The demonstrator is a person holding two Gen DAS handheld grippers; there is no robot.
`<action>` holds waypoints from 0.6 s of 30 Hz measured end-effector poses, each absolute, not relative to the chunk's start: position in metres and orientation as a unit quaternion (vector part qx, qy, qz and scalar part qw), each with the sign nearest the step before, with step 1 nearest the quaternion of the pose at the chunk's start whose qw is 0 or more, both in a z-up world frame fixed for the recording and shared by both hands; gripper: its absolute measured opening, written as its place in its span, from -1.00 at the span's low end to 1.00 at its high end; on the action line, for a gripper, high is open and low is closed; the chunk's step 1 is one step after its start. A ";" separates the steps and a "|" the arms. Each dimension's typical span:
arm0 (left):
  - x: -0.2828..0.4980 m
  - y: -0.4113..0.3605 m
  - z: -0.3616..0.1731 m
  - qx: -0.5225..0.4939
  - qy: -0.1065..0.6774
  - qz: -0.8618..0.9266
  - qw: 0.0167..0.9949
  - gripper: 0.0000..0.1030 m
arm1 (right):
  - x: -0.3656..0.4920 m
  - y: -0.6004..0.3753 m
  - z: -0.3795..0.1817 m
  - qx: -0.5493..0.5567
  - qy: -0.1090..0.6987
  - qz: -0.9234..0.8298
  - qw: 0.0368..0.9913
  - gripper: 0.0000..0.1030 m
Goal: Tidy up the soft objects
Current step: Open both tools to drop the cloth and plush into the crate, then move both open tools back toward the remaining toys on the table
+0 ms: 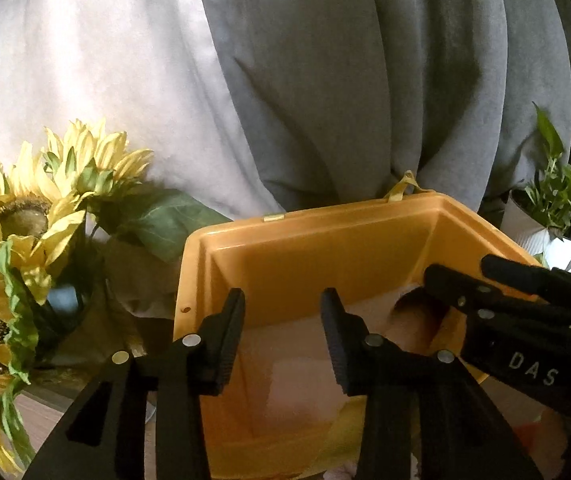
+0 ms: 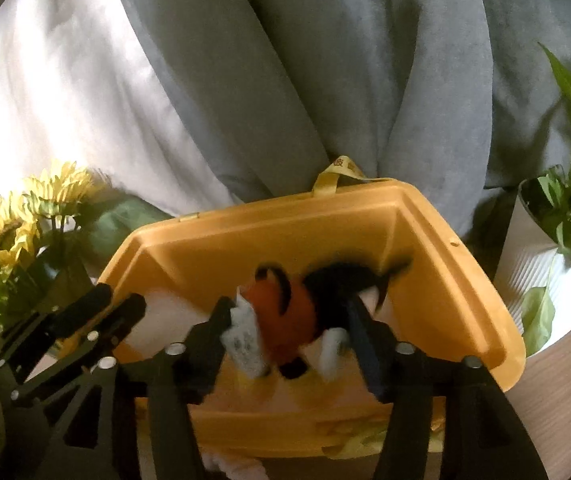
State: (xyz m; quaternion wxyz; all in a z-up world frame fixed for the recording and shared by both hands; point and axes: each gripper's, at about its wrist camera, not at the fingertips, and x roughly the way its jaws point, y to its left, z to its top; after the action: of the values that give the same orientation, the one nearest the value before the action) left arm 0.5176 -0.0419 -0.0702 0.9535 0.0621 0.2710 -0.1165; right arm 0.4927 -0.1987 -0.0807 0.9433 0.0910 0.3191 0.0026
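Both claws are hanging inside the orange bin's [image 2: 481, 312] rim: left gripper [image 1: 283, 336] parted, empty; right gripper [image 2: 285, 336] spread loosely around a blurred orange-and-black plush toy [image 2: 297, 308].

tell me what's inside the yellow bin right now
A pale soft item lies on the floor of the yellow bin. An orange, black and white plush toy sits between the fingers of the right tongs, above it. The tongs hide the bin's near part.
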 end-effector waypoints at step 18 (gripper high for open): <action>0.442 -0.034 -0.019 0.022 0.243 -0.096 0.965 0.19 | 0.426 -0.217 -0.031 0.074 0.261 -0.027 0.962 0.27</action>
State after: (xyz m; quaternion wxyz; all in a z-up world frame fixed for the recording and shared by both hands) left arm 0.4421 -0.0339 -0.0187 0.9650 0.0216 0.2431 -0.0958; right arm 0.4264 -0.2172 -0.0309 0.9621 0.0743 0.2609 -0.0272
